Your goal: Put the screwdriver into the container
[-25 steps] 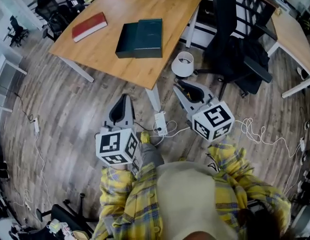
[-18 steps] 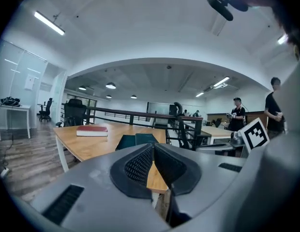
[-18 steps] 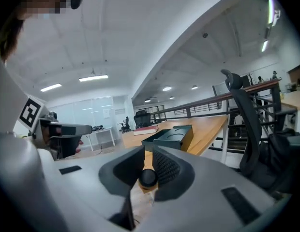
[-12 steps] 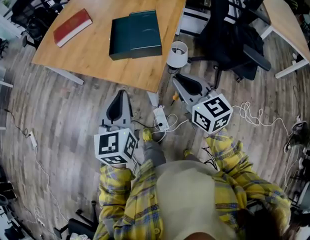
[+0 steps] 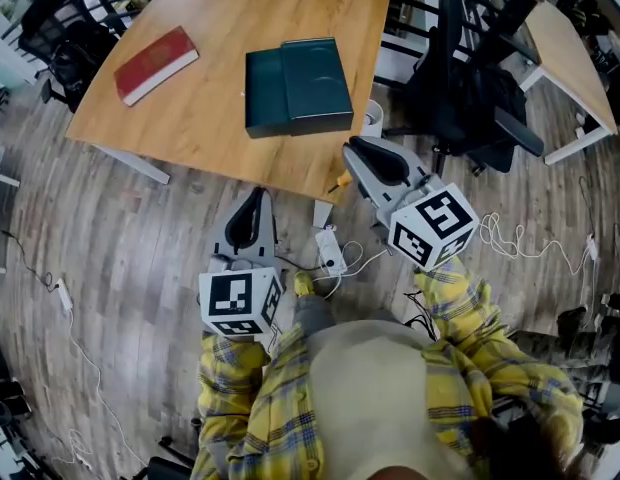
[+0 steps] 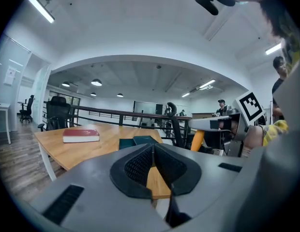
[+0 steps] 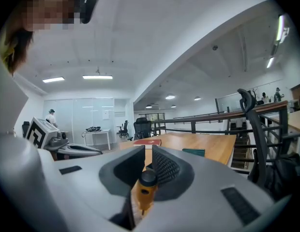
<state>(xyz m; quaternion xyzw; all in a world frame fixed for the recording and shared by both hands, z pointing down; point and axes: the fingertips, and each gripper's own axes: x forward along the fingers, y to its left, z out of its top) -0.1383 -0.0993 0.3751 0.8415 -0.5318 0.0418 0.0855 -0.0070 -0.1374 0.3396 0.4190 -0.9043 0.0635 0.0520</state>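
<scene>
Right gripper (image 7: 146, 153): fingers closing, clamped on the orange-handled screwdriver (image 7: 143, 190). In the head view it sits just off the lower right edge of the wooden counter (image 5: 220, 28). Left gripper (image 6: 151, 149): fingers together, nothing between them. Dark green box (image 5: 295, 86) lies on the counter, upper centre.

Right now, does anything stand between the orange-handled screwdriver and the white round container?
Partly. The right gripper, jaws closing, holds the orange-handled screwdriver; the wooden table's corner covers part of the white round container in the head view.
</scene>
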